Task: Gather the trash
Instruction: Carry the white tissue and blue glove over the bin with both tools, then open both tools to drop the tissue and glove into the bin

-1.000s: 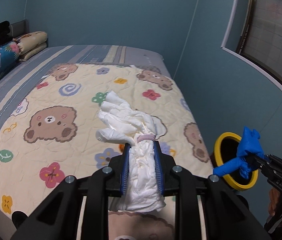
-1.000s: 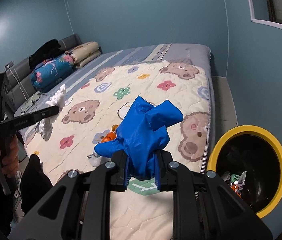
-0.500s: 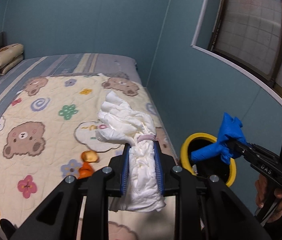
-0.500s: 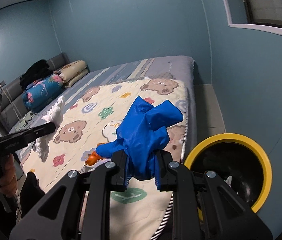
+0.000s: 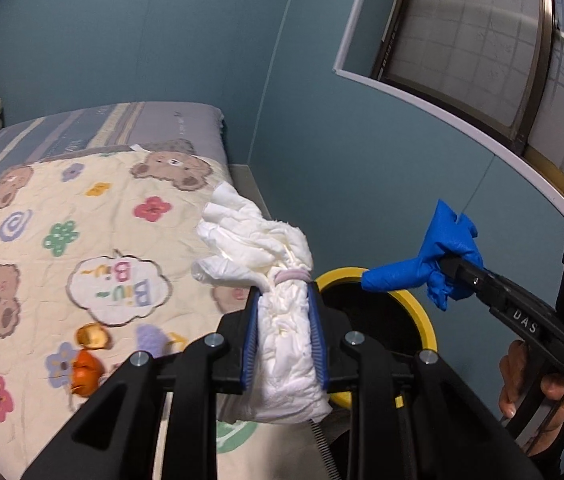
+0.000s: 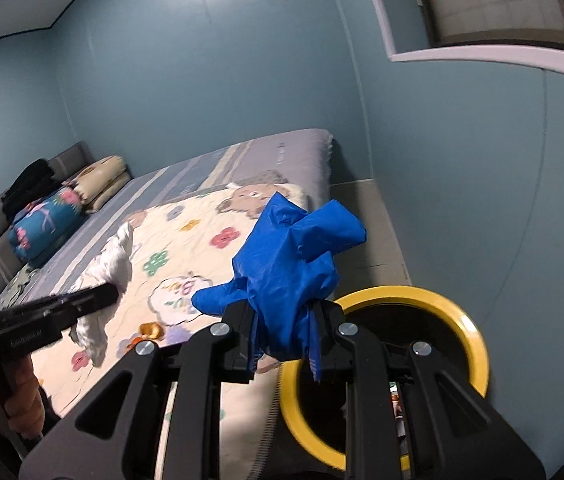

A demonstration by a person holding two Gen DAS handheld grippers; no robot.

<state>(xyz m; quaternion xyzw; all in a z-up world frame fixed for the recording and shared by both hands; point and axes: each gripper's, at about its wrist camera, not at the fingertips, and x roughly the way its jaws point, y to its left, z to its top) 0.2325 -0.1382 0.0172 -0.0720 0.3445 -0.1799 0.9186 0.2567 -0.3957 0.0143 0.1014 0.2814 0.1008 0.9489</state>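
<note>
The left gripper (image 5: 284, 304) pinches a crumpled white diaper (image 5: 266, 256) just beside the yellow-rimmed bin (image 5: 426, 320). The right gripper (image 6: 286, 316) clamps a blue glove (image 6: 294, 248) above the bin's near rim, by the bed (image 6: 266, 156).

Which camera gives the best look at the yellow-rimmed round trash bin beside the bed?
The right wrist view: the yellow-rimmed round trash bin shows nearly its whole ring and dark opening, partly crossed by the right gripper. In the left wrist view only part of the rim shows behind the left gripper and its crumpled white paper.
</note>
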